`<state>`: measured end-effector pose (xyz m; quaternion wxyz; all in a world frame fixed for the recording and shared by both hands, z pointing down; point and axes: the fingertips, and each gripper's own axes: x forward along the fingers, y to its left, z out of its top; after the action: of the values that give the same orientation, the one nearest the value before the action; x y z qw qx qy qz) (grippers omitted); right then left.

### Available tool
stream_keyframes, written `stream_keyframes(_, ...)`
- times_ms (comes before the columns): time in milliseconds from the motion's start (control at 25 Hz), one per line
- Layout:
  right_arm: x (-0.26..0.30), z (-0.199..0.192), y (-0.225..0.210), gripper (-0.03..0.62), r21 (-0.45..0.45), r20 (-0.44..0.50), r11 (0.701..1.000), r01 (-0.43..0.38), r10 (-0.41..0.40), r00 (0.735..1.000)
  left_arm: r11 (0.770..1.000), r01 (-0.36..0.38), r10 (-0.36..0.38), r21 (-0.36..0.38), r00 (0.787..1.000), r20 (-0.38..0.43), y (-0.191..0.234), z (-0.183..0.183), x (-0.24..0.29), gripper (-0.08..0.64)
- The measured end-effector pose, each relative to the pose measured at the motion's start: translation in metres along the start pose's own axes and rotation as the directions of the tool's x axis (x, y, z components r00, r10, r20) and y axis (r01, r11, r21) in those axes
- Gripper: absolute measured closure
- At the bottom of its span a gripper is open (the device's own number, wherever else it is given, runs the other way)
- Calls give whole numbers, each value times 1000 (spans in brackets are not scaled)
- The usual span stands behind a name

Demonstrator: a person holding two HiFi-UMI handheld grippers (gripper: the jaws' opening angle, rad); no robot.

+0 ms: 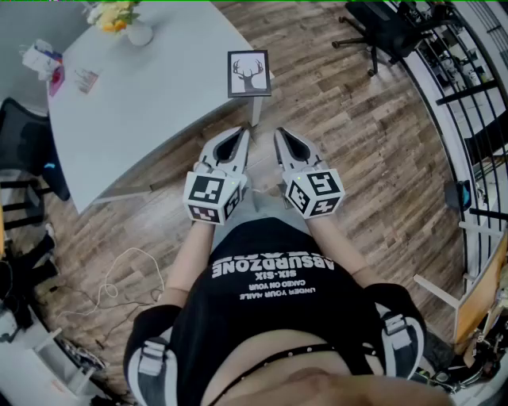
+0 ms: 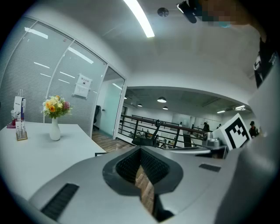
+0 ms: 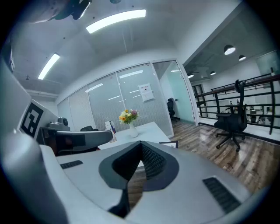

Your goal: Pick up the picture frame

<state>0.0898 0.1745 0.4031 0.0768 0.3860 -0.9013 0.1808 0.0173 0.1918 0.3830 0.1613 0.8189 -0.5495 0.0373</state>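
The picture frame (image 1: 248, 74), black-edged with a deer print, lies at the near right corner of the white table (image 1: 159, 87). My left gripper (image 1: 241, 133) and right gripper (image 1: 279, 135) hang side by side over the wooden floor, short of that corner. Both are shut with nothing in them. In the left gripper view the closed left gripper (image 2: 141, 150) shows only floor behind its tips. The right gripper (image 3: 141, 143) view shows a corner of the picture frame (image 3: 170, 143) just past its closed tips.
A vase of flowers (image 1: 127, 22) and small items (image 1: 49, 62) stand at the table's far side. A black office chair (image 1: 381, 28) stands on the floor at the upper right, beside a black railing (image 1: 468, 87). Cables (image 1: 119, 277) lie on the floor at the left.
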Motion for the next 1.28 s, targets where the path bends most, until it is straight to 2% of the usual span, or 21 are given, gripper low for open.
stream_keyframes(200,20,11,-18,577,2,9,1000,8,-8,1000,1000,-10,10,-1,1000,-10,16,7,24,545)
stream_keyframes(400,43,15,-35,577,18,2,999,31,-31,1000,1000,-9,10,6,998,-60,37,0,48,545)
stream_keyframes(640,82,26,-63,577,34,-9,998,50,-49,999,1000,-13,10,-21,992,-125,74,-6,89,545)
stream_keyframes(800,116,30,-91,577,52,-23,997,63,-62,998,999,-40,35,-27,988,-150,103,-7,124,545)
stream_keyframes(920,147,28,-112,577,55,-65,995,83,-80,995,997,-67,61,-27,982,-179,127,-9,152,544)
stream_keyframes(1040,173,19,-131,577,64,-142,993,94,-84,986,997,-66,55,-35,968,-243,142,-18,178,543)
stream_keyframes(1160,198,10,-148,575,86,-211,990,109,-89,973,997,-73,61,-30,954,-295,157,-23,200,543)
stream_keyframes(1280,219,4,-164,562,99,-270,985,141,-110,957,995,-100,93,-6,945,-314,173,-22,217,541)
